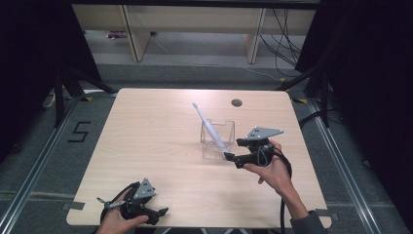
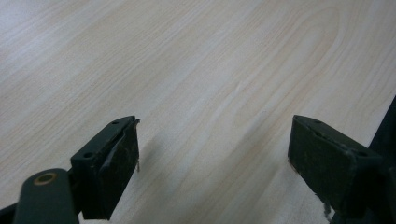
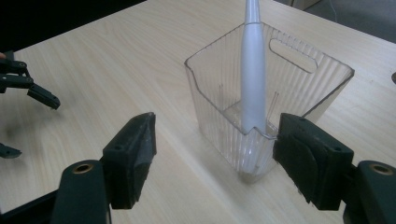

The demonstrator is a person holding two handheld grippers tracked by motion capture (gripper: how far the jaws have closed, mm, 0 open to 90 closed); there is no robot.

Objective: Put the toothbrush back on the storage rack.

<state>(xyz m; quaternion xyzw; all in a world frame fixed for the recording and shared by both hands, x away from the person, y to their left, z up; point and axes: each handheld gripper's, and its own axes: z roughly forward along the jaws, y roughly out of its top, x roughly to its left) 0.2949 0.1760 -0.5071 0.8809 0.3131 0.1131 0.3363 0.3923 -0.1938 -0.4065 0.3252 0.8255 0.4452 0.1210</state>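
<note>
Looking from my near edge outward, I have the left tongs [image 1: 155, 212] spread wide over bare tabletop [image 1: 160, 146], gripping nothing. Farther out, my right tongs [image 3: 215, 154] gape wide too, pads clear of the clear bin [image 3: 299, 88] just ahead. A white toothbrush [image 3: 253, 84] leans inside it, handle down.
</note>
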